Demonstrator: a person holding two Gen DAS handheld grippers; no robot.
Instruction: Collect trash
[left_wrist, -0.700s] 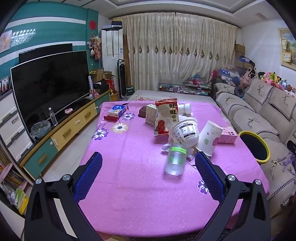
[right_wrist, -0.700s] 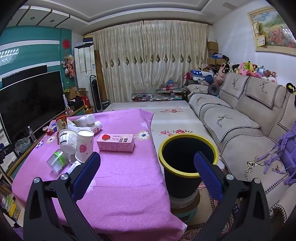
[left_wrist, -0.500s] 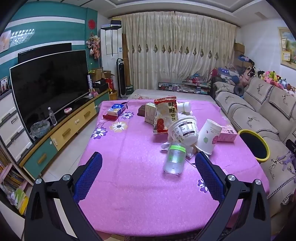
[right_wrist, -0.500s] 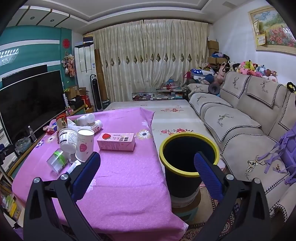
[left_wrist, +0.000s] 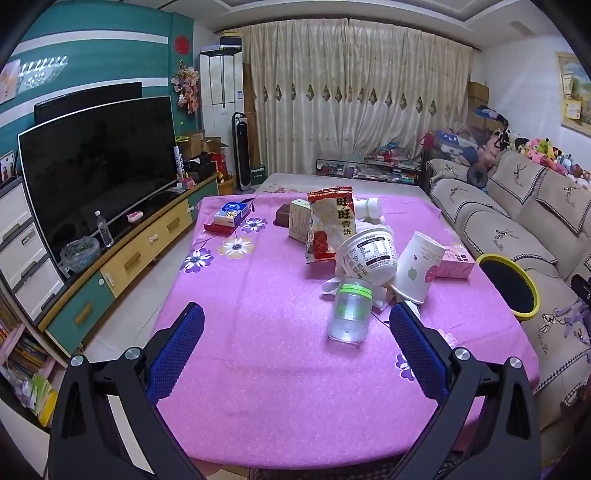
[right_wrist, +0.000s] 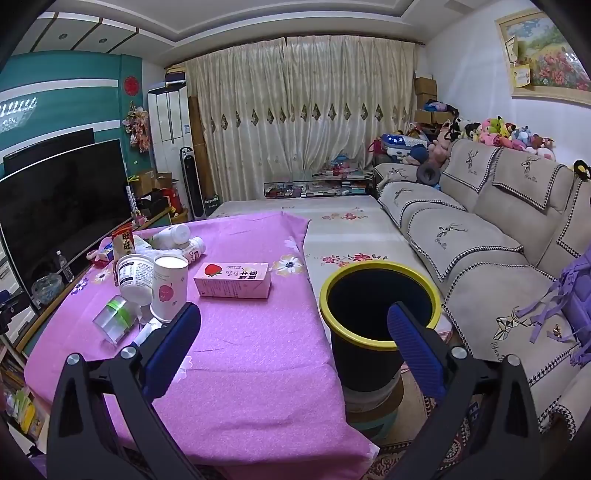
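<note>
Trash collection looks barely begun, judging from how things lie: every piece in view sits on the pink-covered bench (left_wrist: 258, 332), and what shows of the inside of the black bin with the yellow rim (right_wrist: 380, 306) is dark, so I cannot tell if anything is in it. In the left wrist view the pile occupies the centre and right of the frame: a clear jar with a green band (left_wrist: 349, 314) lying on its side nearest the camera, crumpled white paper (left_wrist: 332, 286) under it, a white tub (left_wrist: 369, 253), a tipped paper cup (left_wrist: 419, 267), a pink carton (left_wrist: 456, 262), a red-and-white snack bag (left_wrist: 330, 225), and a blue box (left_wrist: 231, 214) at the upper left of the cloth. The left claw (left_wrist: 295, 347) stands wide open and empty, short of the jar. The right claw (right_wrist: 293, 345) is likewise spread wide with nothing in it, framing the cloth's edge and the bin at centre right. All of the picking and dropping appears left to do; the jar seems the nearest candidate.
</note>
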